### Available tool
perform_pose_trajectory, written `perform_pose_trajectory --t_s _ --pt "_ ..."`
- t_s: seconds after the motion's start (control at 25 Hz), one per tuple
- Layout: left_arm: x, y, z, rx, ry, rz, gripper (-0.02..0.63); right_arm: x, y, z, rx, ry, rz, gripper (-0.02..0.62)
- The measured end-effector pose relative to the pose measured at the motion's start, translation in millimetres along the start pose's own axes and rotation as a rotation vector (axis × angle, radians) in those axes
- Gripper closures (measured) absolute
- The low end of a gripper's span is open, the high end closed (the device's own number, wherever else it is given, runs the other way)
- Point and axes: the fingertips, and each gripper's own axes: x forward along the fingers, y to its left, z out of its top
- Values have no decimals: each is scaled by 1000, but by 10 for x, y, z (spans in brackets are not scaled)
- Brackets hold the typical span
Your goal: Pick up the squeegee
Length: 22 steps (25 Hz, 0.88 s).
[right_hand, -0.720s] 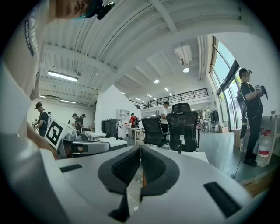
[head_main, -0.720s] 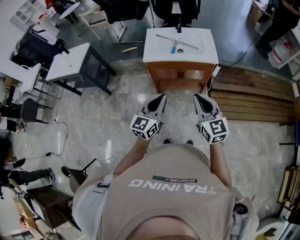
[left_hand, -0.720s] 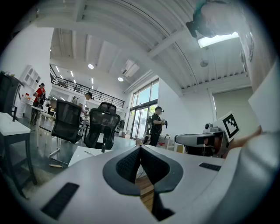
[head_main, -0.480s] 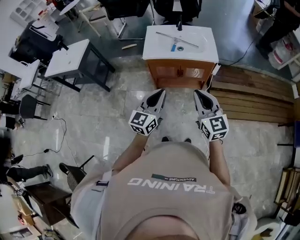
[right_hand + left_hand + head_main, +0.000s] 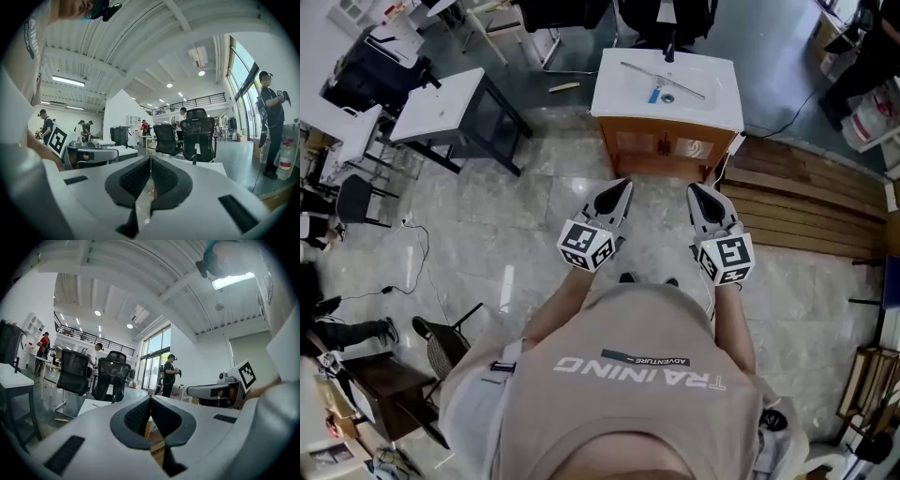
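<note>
The squeegee (image 5: 661, 80), a long metal blade with a blue handle, lies across the white sink top (image 5: 614, 98) of a wooden vanity (image 5: 661, 148) at the top of the head view. My left gripper (image 5: 625, 186) and right gripper (image 5: 695, 190) are held level side by side in front of my chest, over the stone floor and well short of the vanity. Both point toward it. In the left gripper view the left gripper (image 5: 150, 400) has its pads pressed together with nothing between them. The right gripper (image 5: 150, 159) looks the same in the right gripper view.
A white table on a dark frame (image 5: 441, 112) stands left of the vanity. Wooden boards (image 5: 806, 187) lie on the floor at the right. Black office chairs (image 5: 110, 376) and standing people (image 5: 272, 122) are farther back in the room. Cables (image 5: 412, 253) trail over the floor at left.
The head view has drifted a little, so the vanity sits slightly higher and further right. Both grippers stay shut and keep about the same place before me.
</note>
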Motion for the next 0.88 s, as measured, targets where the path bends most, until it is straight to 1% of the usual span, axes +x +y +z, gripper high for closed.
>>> perform_pose_trajectory --t_s 0.12,0.28,0.56,0.88 --pt "-40 65 -35 -11 8 6 595 41 25 -59 -8 25 -20 563" --pt "-68 172 -77 -24 21 -3 595 110 95 -121 20 31 -25 563" --pt "-112 324 -133 -18 45 -42 595 246 219 -211 44 53 -55 563" --pt "-261 421 -247 -50 53 -86 595 273 370 -292 50 81 -104 563"
